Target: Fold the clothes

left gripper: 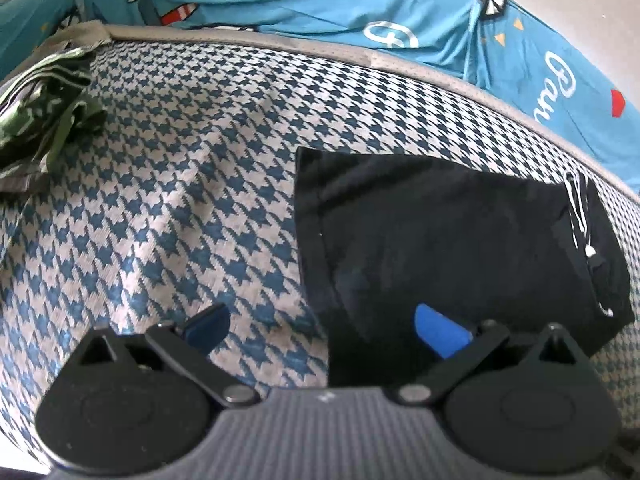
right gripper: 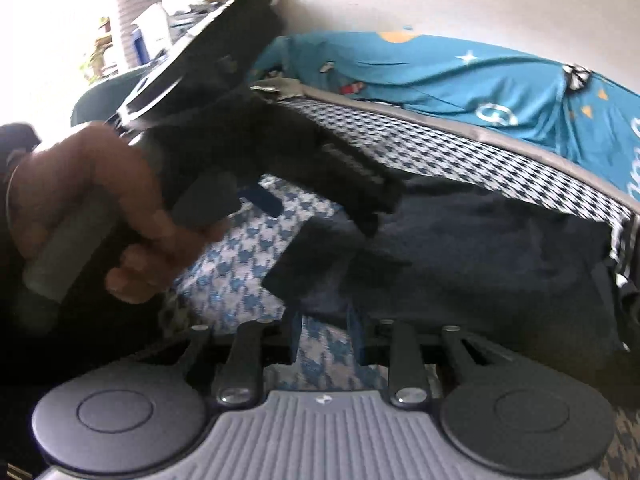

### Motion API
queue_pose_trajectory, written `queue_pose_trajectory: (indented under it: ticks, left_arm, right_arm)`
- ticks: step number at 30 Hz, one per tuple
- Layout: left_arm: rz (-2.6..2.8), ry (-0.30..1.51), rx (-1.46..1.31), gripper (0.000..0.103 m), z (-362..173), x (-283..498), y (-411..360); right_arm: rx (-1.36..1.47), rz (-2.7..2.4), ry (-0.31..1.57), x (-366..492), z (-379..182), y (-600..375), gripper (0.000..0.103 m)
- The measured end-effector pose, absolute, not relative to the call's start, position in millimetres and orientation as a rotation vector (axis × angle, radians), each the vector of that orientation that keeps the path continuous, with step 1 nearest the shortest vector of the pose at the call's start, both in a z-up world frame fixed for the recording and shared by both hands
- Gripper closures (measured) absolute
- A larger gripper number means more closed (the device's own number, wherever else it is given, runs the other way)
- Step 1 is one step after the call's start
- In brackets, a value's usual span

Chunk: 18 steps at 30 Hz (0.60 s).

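Observation:
Folded black shorts [left gripper: 452,248] with a white drawstring [left gripper: 580,216] lie on the houndstooth bed cover [left gripper: 180,200], right of centre. My left gripper [left gripper: 324,324] is open just above the cover; its right blue pad [left gripper: 440,330] is over the shorts' near edge, its left pad [left gripper: 208,322] over bare cover. In the right wrist view the shorts [right gripper: 480,256] lie ahead. My right gripper [right gripper: 326,336] is partly open and empty at their near edge. The left gripper and the hand holding it [right gripper: 168,184] show blurred at left.
A crumpled green patterned garment [left gripper: 44,112] lies at the far left of the cover. A teal printed sheet [left gripper: 320,4] is bunched along the far edge by the wall. A cluttered shelf [right gripper: 160,28] stands at the far left.

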State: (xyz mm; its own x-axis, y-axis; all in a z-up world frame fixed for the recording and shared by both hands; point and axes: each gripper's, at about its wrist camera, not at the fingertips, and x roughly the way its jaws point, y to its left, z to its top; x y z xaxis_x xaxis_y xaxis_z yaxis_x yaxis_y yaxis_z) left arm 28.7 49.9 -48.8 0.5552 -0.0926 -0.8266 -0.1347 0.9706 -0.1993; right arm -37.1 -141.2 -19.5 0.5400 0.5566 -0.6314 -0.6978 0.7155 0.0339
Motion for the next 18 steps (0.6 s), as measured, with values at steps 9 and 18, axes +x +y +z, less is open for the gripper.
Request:
queue_pose_trajectory:
  ticks: [9, 18]
  left_arm:
    - [0.006, 0.996, -0.321, 0.0, -45, 31, 58]
    - [-0.025, 1.0, -0.333, 0.0, -43, 30, 58]
  right_arm:
    - [-0.376, 0.813, 0.599, -43, -29, -113, 0.072]
    - [-0.5, 0.814, 0.55, -44, -43, -93, 0.067]
